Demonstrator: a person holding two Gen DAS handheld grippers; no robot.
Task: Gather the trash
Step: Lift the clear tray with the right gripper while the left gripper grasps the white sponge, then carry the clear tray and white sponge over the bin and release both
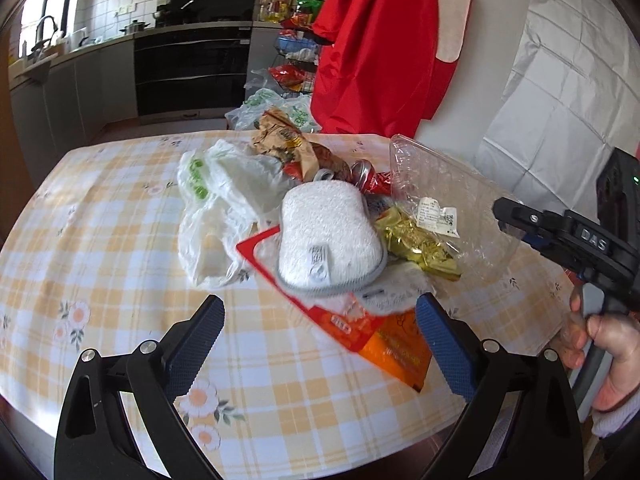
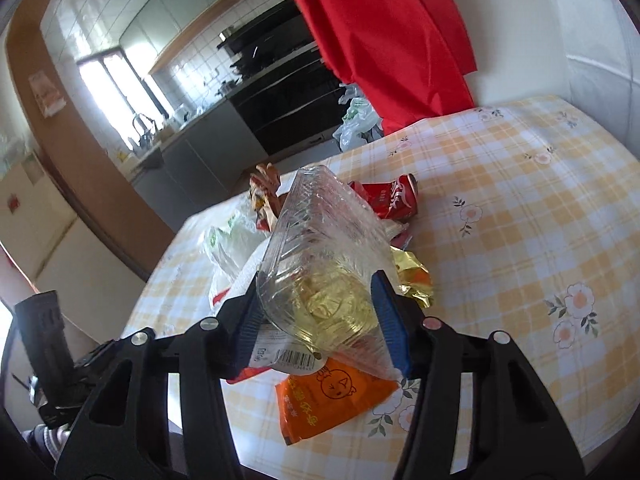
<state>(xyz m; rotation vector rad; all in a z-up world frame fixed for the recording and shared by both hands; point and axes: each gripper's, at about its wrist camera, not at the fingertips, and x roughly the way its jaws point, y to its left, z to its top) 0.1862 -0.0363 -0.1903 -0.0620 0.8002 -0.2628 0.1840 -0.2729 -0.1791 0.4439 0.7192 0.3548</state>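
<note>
- Right gripper was clamped on the clear plastic container, both blue pads pressing its near end from either side; walls looked thin and a bit squeezed in.
- Container was tilted up off the pile, far end pointing away twd the kitchen; in left wrist view it stuck up at the pile's right edge.
- Left gripper was wide apart w/ nothing between the pads, hovering low over the near edge of the pile.
- Rest of trash sat in one heap on the counter: white sponge pad on a red card, white plastic bags to its left, gold foil wrapper, crushed red can, orange packet nearest the edge.
- No bin or trash bag visible in either view, so drop spot unknown.
- Step in hand, prob.: lifting container clear of the heap.
- To do it well:
  - keep squeeze moderate; flimsy shell could buckle and pop out.
  - lift straight up first so the foil and label under it don't drag along.
  - keep left gripper off the container; next easy pick looked like sponge pad or orange packet.
</note>
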